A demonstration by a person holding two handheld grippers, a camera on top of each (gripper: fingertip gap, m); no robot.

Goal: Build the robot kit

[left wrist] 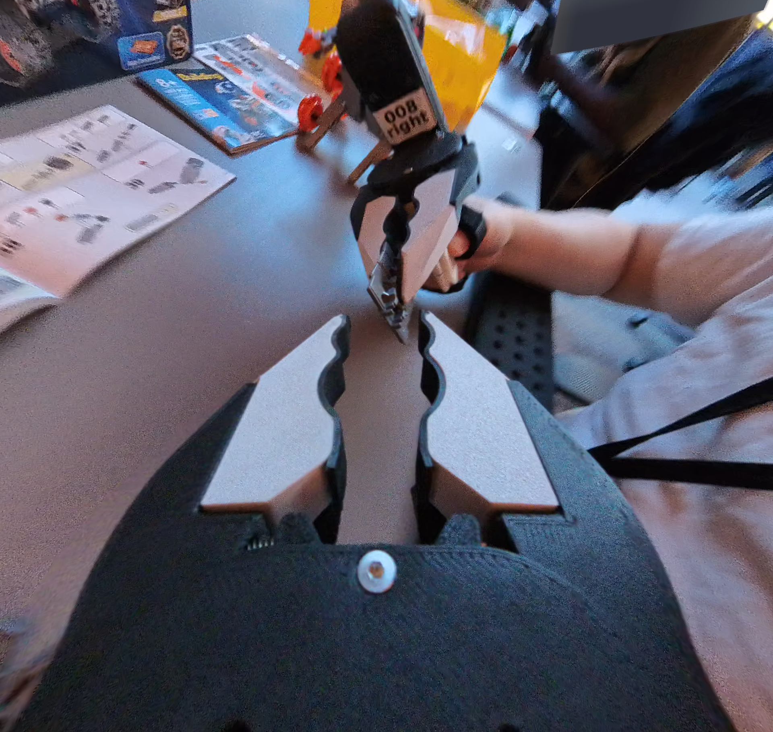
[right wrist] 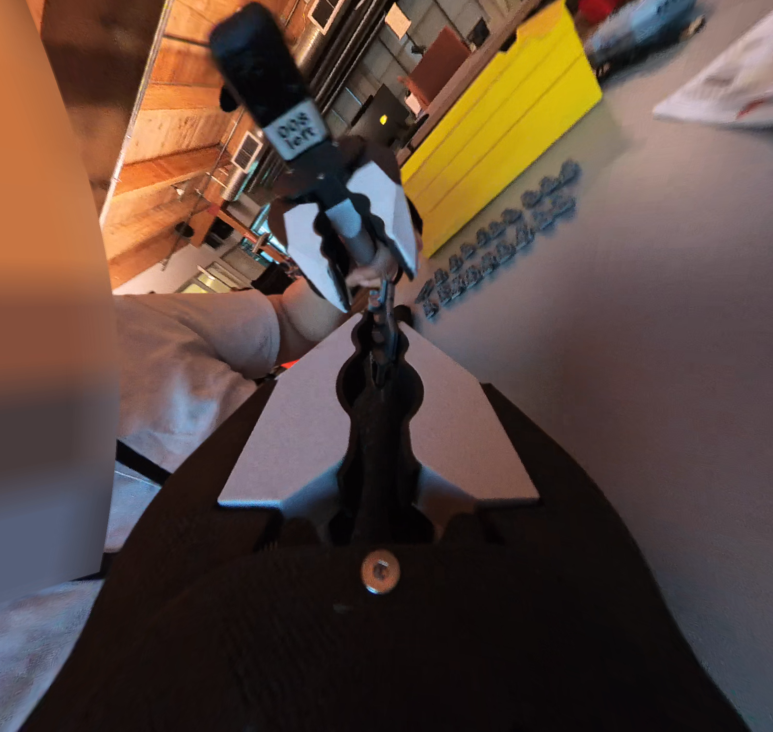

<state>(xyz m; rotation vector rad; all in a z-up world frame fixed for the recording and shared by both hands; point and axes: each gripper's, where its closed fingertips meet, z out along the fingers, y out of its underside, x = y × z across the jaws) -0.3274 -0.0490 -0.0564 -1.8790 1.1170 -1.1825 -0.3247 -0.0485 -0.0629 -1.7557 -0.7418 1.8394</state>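
My right gripper (right wrist: pixel 381 329) is shut on a small grey and black building-brick piece (right wrist: pixel 382 306) that sticks out past its fingertips. In the left wrist view the right gripper (left wrist: pixel 395 287) comes down from above, held by a hand, and the piece (left wrist: pixel 395 319) points down over the grey table (left wrist: pixel 209 356). My left gripper (left wrist: pixel 382 323) is open and empty. The tip of the piece sits in the gap between its fingertips, closer to the right finger. The left gripper (right wrist: pixel 378 289) also shows open in the right wrist view.
Open instruction booklets (left wrist: pixel 96 193) and a blue booklet (left wrist: pixel 217 105) lie on the left. A toy box (left wrist: pixel 138 9), a part-built model with red wheels (left wrist: pixel 318 97) and a yellow bin (left wrist: pixel 456 47) stand behind. Rows of small grey pieces (right wrist: pixel 502 243) lie on the table. Less than 4 cm separates the two grippers' tips.
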